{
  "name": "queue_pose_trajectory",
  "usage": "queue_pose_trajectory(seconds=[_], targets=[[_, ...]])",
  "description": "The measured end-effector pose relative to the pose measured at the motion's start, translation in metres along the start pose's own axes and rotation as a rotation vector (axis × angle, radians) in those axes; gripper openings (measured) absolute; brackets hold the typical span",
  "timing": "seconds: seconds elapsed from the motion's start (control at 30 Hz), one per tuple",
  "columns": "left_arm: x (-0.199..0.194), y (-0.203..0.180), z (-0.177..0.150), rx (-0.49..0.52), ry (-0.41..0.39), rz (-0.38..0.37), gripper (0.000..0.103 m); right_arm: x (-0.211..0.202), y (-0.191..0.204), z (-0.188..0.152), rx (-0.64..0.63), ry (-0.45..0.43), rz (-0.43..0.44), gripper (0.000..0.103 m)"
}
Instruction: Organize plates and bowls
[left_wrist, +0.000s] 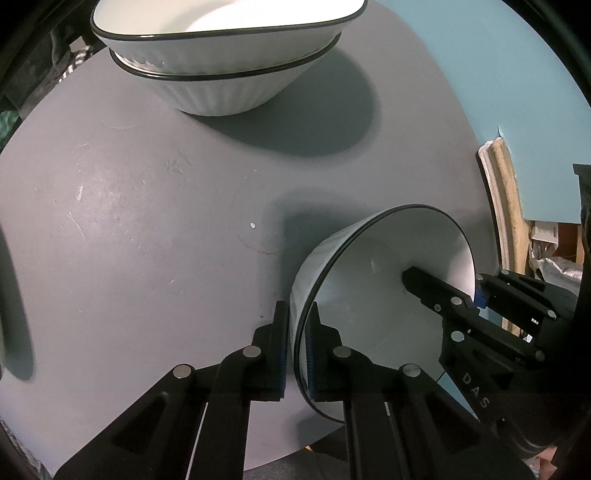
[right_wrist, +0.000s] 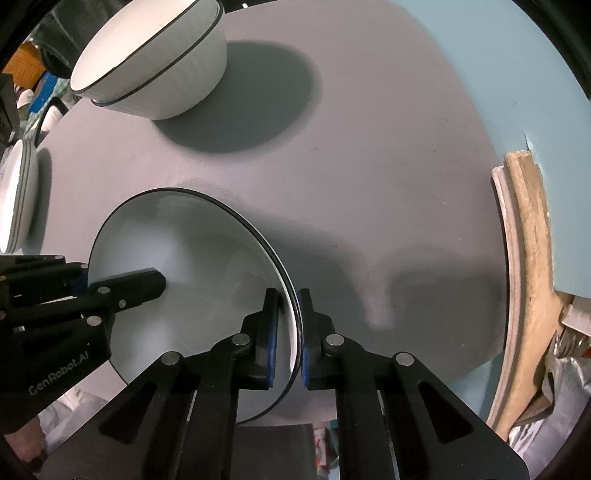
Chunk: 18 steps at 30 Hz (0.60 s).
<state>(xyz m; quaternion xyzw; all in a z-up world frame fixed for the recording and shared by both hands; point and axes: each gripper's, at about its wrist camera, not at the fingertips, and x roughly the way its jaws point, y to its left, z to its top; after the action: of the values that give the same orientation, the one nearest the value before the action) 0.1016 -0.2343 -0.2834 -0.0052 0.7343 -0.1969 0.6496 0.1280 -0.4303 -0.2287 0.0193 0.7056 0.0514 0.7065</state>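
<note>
Presently, the left gripper (left_wrist: 297, 343) and the right gripper (right_wrist: 286, 336) each pinch opposite rims of one black-edged white bowl (right_wrist: 192, 266) near the grey table's (left_wrist: 129, 221) front edge, while two nested bowls (left_wrist: 225, 74) stand well apart at the far side.

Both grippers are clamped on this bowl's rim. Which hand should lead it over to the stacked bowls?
Probably left. The stacked bowls stand on the left gripper side of the held bowl; the right gripper holds the far rim.
</note>
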Motion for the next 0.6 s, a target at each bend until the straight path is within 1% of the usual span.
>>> queue_pose_trajectory(seconds=[0.1,0.17,0.27,0.33,0.6], targets=[[0.004,-0.003,0.001,0.002,0.005,0.008,0.008,0.000,0.002,0.000,-0.002,0.003,-0.001,0.009],[0.006,-0.008,0.003,-0.001,0.006,0.010,0.008,-0.001,0.011,0.010,-0.002,0.004,0.000,0.009],[0.007,-0.011,0.003,0.008,-0.001,0.019,0.008,-0.003,0.008,0.011,0.008,0.005,0.008,0.009],[0.011,-0.021,0.003,0.014,-0.005,0.030,0.008,-0.008,0.005,0.014,0.007,0.005,0.010,0.009],[0.007,-0.024,0.003,-0.005,0.002,0.031,0.007,-0.012,0.005,0.018,0.016,0.018,0.021,0.007]])
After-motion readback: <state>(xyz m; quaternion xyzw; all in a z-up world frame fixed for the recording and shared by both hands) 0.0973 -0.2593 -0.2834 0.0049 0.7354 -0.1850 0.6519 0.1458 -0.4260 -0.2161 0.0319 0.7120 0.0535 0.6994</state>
